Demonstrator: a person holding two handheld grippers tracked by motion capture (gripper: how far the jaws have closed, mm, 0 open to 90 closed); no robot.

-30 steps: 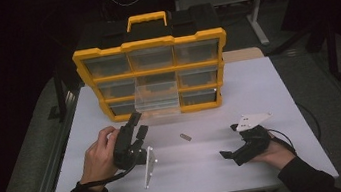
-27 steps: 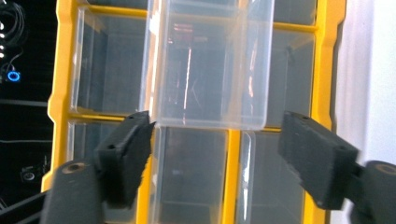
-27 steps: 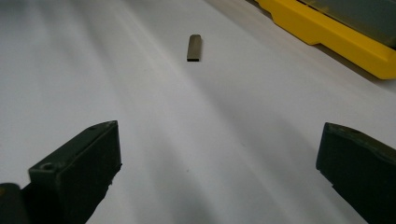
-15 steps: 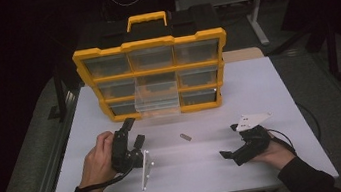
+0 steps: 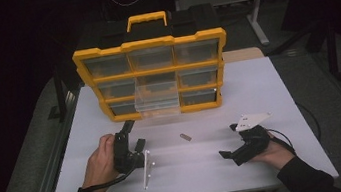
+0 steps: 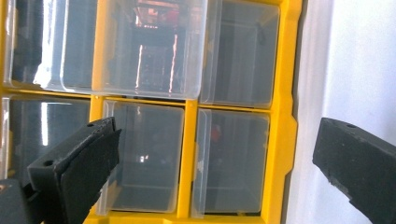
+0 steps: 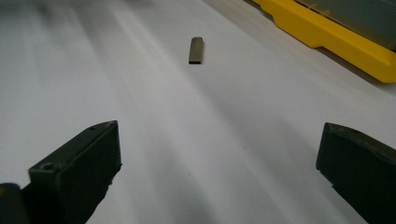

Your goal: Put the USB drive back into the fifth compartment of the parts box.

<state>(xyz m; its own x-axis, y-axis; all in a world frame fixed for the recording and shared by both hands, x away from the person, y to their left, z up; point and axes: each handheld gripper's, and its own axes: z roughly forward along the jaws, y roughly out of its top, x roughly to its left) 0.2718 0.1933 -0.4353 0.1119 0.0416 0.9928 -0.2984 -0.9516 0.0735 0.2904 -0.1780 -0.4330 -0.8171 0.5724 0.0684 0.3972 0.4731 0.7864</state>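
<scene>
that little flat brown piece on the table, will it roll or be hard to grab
The piece looks flat with squared edges, so it probably slides instead of rolling. It lies low on the smooth white table, so the right tool may struggle to get under it. It seems stiff and light.

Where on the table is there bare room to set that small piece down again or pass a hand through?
Bare table lies right of the organizer, and in the strip between the small piece and the right gripper. The front edge between both grippers is free too. It is crowded at the pulled-out drawer and around the left gripper, whose fingers have just been opening with nothing between them.
</scene>
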